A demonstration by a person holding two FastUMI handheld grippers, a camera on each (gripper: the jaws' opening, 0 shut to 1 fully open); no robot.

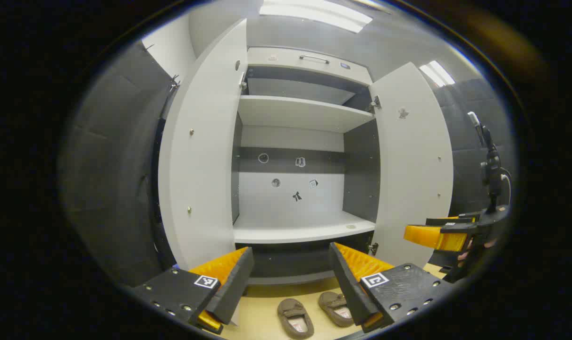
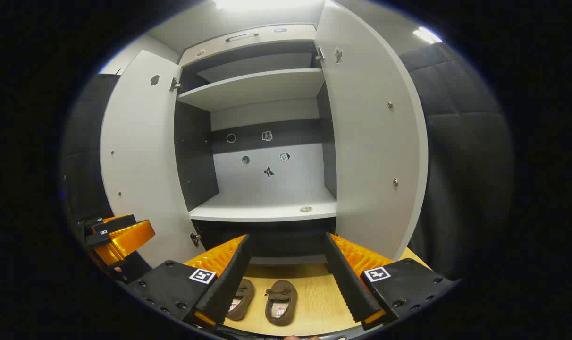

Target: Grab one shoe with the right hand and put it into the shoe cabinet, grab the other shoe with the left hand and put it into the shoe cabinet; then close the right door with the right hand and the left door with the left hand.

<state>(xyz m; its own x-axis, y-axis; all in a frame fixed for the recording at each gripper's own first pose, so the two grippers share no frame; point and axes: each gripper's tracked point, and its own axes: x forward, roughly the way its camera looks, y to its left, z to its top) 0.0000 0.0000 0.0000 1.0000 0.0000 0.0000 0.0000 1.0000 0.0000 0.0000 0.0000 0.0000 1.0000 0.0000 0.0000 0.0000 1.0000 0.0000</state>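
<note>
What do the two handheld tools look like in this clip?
Each tool is a two-finger gripper. The left gripper and right gripper both have long wedge-shaped fingers with ribbed inner faces, bolted black base blocks, and a square black-and-white marker tag on each block.

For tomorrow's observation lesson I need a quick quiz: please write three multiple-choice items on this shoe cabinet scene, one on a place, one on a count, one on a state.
1. Where do the brown slip-on shoes lie?
A. on the middle shelf
B. on the light wooden floor before the cabinet
C. on the top shelf

2. How many shoes are there?
A. one
B. two
C. four

3. How do the white shoe cabinet doors stand?
A. both open
B. both shut
C. one open only

Answers: 1 B, both shoes sit on the floor below the shelves; 2 B, a pair lies side by side; 3 A, the left door and right door swing outward, baring the shelves.
</note>
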